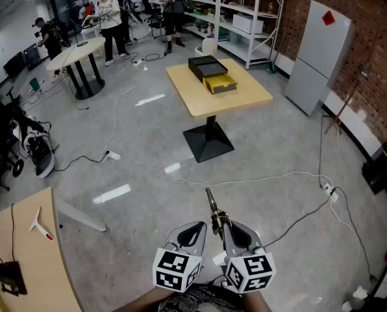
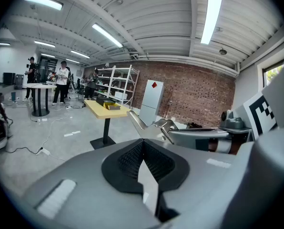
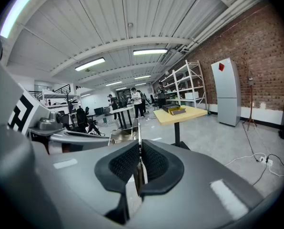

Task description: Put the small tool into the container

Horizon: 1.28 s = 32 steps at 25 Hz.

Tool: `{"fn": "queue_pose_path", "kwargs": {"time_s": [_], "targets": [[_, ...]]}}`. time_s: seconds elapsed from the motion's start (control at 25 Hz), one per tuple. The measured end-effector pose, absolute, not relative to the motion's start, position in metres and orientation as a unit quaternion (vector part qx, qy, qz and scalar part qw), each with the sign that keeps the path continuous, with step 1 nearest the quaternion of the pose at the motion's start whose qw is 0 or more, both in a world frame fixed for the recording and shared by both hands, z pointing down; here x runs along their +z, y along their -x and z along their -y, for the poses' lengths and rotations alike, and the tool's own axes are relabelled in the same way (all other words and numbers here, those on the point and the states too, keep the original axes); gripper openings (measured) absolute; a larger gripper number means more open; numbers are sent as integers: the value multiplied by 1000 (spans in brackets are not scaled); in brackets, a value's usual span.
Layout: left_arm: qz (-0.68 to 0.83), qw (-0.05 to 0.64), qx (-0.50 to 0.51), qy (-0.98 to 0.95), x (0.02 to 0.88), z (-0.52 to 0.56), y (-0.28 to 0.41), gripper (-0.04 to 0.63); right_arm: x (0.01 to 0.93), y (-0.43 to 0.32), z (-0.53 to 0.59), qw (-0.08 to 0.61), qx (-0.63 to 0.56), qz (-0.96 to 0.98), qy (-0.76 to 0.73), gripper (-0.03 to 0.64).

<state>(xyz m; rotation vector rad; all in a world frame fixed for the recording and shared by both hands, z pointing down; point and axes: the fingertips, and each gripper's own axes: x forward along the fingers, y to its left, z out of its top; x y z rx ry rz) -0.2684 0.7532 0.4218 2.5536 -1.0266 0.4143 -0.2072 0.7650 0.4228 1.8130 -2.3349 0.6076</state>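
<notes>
My right gripper (image 1: 221,225) is shut on a small metal tool (image 1: 213,207), whose slim end sticks out forward past the jaws. In the right gripper view the tool (image 3: 138,149) shows edge-on, pinched between the black pads. The left gripper (image 1: 197,231) sits close beside it, shut with nothing in it; its pads (image 2: 132,159) meet. From the left gripper view the tool (image 2: 149,124) shows to the right. The container, a black box (image 1: 206,65) with a yellow tray (image 1: 221,83) next to it, rests on a far yellow table (image 1: 245,97), well ahead of both grippers.
Cables (image 1: 271,177) run across the grey floor between me and the table's black base (image 1: 208,142). A white cabinet (image 1: 320,57) and shelving (image 1: 239,12) stand by the brick wall at right. A wooden desk (image 1: 24,259) is at lower left. People stand around a round table (image 1: 80,51) at the back.
</notes>
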Motion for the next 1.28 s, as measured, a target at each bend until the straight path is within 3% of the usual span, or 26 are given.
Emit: {"fn": "queue_pose_path", "kwargs": {"time_s": [0.96, 1.28], "targets": [[311, 188, 151, -919, 424, -687, 337, 11, 428, 284, -702, 78, 232, 744, -621, 15], [323, 184, 156, -915, 439, -623, 308, 12, 445, 257, -637, 75, 230, 755, -609, 15]]}}
